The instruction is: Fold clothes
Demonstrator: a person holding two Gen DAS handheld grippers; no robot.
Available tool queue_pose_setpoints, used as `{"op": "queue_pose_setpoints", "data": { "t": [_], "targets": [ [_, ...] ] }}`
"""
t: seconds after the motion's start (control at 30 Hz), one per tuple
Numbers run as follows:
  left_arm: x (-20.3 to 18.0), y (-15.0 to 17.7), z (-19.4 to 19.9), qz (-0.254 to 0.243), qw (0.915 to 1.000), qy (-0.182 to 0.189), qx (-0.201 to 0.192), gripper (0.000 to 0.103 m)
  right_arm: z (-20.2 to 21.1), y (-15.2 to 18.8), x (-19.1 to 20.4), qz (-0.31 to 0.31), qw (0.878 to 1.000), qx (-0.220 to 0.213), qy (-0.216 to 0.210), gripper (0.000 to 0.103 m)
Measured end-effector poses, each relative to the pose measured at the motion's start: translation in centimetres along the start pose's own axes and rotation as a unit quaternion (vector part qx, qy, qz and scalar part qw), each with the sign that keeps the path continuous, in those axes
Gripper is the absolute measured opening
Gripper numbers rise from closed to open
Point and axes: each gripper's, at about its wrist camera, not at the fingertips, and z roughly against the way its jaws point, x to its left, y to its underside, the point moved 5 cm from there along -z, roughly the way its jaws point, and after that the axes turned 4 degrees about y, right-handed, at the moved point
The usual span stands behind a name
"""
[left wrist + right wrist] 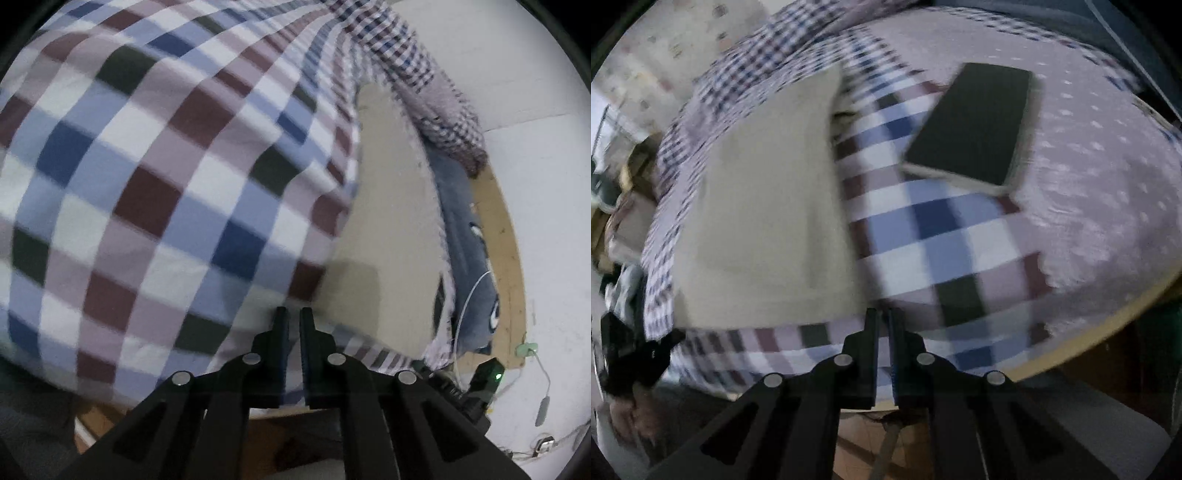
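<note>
Closed claws (294,314) (883,314) over beige garment (764,221)

A beige garment (761,221) lies flat and smooth on the checkered bed cover, its edges straight.

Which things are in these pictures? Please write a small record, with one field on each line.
surface: checked bedsheet
garment: beige cloth, lying flat on the sheet
other item: dark book, on the sheet, apart from the cloth
beside the bed: blue plush toy
left gripper: jaws nearly closed, grip unclear
right gripper: jaws nearly closed, at the cloth's near edge
image quality: motion blur
</note>
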Motion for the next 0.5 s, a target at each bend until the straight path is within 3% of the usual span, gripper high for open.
{"op": "queue_pose_setpoints", "data": {
  "t": [0.1,0.17,0.2,0.27,0.37,0.5],
  "targets": [
    [-0.1,0.1,0.9,0.011,0.9997,0.015,-0.013,0.025,1.1,-0.6,-0.5,-0.025,0.999,-0.019,-0.016,0.012],
    [-1.0,-0.4,1.8,0.006,0.9985,0.036,-0.04,0.043,2.0,-1.0,-0.3,-0.03,0.998,-0.041,-0.03,0.025],
    [-1.6,-0.8,2.6,0.0,0.997,0.05,-0.059,0.048,2.4,-1.3,-0.1,-0.028,0.997,-0.053,-0.038,0.037],
    [-2.7,-1.4,3.8,-0.013,0.9929,0.073,-0.093,0.07,3.2,-1.8,0.5,-0.022,0.996,-0.075,-0.053,0.045],
    [-4.2,-2.5,5.0,-0.036,0.9868,0.1,-0.122,0.081,3.9,-2.4,1.6,-0.015,0.992,-0.098,-0.075,0.057],
    [-5.5,-4.1,4.9,-0.05,0.9854,0.111,-0.119,0.083,3.9,-3.3,2.7,-0.017,0.987,-0.118,-0.104,0.071]
  ]
}}
